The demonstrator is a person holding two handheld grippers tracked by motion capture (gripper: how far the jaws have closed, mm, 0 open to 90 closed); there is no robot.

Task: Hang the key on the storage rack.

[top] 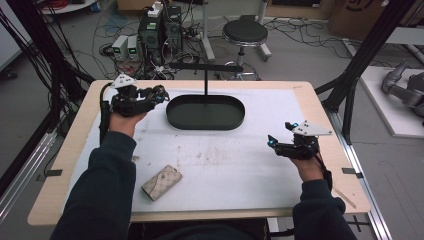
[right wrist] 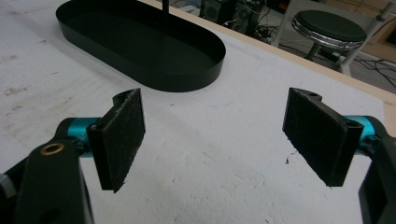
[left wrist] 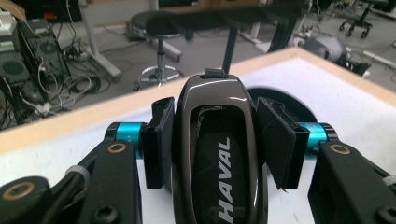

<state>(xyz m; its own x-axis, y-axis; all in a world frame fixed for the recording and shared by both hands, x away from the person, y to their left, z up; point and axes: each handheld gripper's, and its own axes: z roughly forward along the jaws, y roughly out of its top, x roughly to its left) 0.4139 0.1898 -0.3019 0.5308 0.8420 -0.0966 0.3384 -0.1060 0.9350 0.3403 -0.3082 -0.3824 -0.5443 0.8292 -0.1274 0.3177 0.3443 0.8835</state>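
My left gripper [top: 161, 94] is held above the table's far left, just left of the black oval tray [top: 205, 113]. It is shut on a glossy dark car key fob [left wrist: 216, 149] lettered HAVAL, both pads [left wrist: 158, 140] pressed on the fob's sides. From the tray rises a thin black post with a crossbar [top: 206, 67]. My right gripper [top: 274, 142] hovers over the white mat at the right, open, its pads [right wrist: 122, 135] wide apart with nothing between them. The tray [right wrist: 140, 42] lies ahead of it, to the upper left in the right gripper view.
A beige quilted pouch [top: 161, 182] lies on the white mat [top: 220, 165] near the front edge, left of centre. Beyond the table stand a round stool [top: 244, 33], computer boxes and cables on the floor. Black frame posts flank the table.
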